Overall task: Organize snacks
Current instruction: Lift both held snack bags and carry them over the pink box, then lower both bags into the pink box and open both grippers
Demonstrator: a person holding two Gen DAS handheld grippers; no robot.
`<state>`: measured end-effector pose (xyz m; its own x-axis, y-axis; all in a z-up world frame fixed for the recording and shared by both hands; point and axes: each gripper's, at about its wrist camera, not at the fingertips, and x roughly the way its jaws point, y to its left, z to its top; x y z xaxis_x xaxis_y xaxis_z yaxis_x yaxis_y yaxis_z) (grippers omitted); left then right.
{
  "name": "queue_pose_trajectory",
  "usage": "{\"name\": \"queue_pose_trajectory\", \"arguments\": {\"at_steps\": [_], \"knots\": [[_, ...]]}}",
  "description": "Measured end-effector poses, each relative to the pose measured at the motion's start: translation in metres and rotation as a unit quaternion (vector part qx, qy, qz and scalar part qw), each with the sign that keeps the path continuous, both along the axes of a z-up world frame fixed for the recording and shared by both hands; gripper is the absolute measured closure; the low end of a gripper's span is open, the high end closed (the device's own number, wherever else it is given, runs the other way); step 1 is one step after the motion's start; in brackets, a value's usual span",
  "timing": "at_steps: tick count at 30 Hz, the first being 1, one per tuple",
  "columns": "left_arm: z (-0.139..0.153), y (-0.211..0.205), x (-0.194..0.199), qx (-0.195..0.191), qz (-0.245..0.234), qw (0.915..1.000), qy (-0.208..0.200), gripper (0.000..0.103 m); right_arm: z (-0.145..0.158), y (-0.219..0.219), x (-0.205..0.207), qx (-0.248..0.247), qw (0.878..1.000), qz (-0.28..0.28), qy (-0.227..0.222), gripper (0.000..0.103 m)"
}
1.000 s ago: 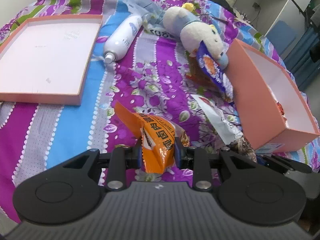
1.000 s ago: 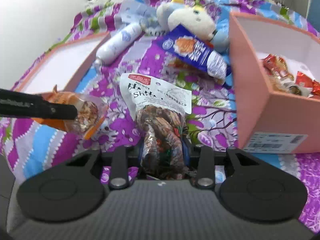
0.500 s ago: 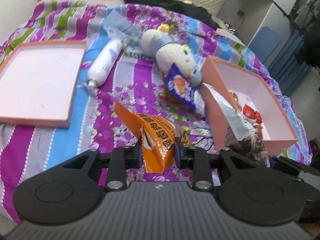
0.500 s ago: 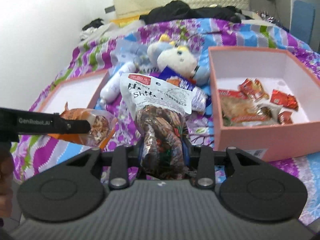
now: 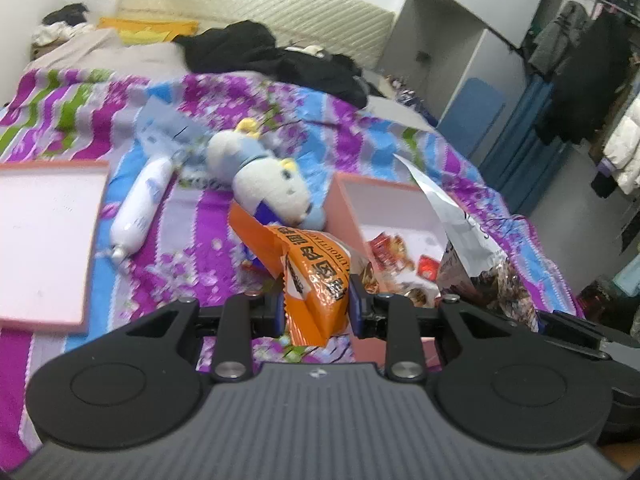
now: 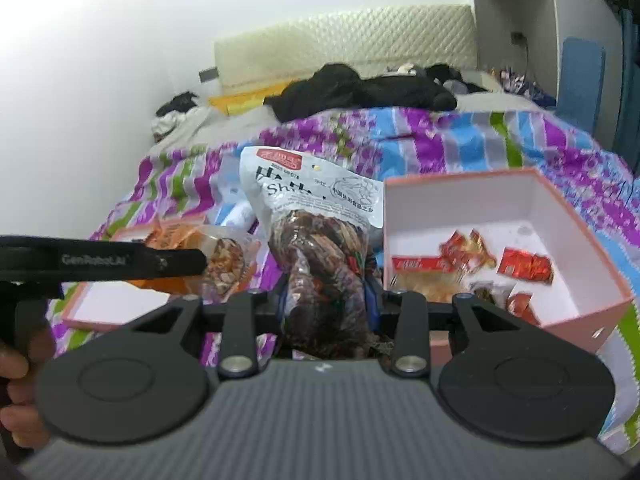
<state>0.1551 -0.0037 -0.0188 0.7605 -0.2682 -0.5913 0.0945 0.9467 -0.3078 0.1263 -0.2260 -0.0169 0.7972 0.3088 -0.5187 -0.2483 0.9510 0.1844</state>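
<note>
Left wrist view: the left hand-held gripper (image 5: pixel 316 310) is clenching the lower part of an orange snack packet (image 5: pixel 310 276), and the packet is hanging in the air just in front of the near wall of the pink box (image 5: pixel 346 204). Small red-wrapped snacks (image 5: pixel 386 246) are already lying inside that box. The risk here, as I judge it, is that the slick, crinkled foil is slipping between the pads, or the packet's long free end is catching the box rim and tipping out onto the bed. A plush toy (image 5: pixel 272 188) and a white bottle (image 5: pixel 140 208) are lying on the purple floral bedspread (image 5: pixel 188 264), with the box lid (image 5: pixel 44 236) to the left.

Right wrist view: the right hand-held gripper (image 6: pixel 326 306) is grasping a bag of dark dried snacks (image 6: pixel 320 256) by its bulky lower half, beside the box (image 6: pixel 576 216). The bag is looking top-heavy, so it may be swinging or knocking the box wall. The two grippers are working close together and could collide over the box. A padded headboard (image 6: pixel 344 48), dark clothes (image 6: pixel 360 90) and a pale wall are filling the background of this bedroom.
</note>
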Motion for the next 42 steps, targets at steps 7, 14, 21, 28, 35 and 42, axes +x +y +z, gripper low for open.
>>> {"name": "queue_pose_trajectory", "arguments": {"at_steps": [7, 14, 21, 28, 35, 42], "knots": [[0.024, -0.027, 0.022, -0.006, -0.026, 0.9993, -0.026, 0.07, 0.02, -0.025, 0.01, 0.001, 0.999, -0.022, -0.024, 0.064], [0.037, -0.06, 0.055, -0.008, -0.049, 0.998, -0.039, 0.07, 0.026, -0.058, 0.027, 0.006, 0.998, -0.052, -0.034, 0.064], [0.027, -0.103, 0.103, -0.001, -0.081, 0.9963, -0.029, 0.07, 0.013, -0.095, 0.058, 0.009, 0.996, -0.087, -0.021, 0.064], [-0.007, -0.152, 0.159, 0.019, -0.115, 0.9932, 0.003, 0.07, -0.021, -0.128, 0.095, 0.013, 0.993, -0.117, 0.016, 0.064], [-0.049, -0.189, 0.208, 0.044, -0.141, 0.9881, 0.043, 0.069, -0.062, -0.153, 0.13, 0.018, 0.989, -0.137, 0.06, 0.064], [-0.081, -0.208, 0.235, 0.057, -0.153, 0.9839, 0.073, 0.069, -0.099, -0.161, 0.152, 0.021, 0.985, -0.141, 0.099, 0.062]]}}
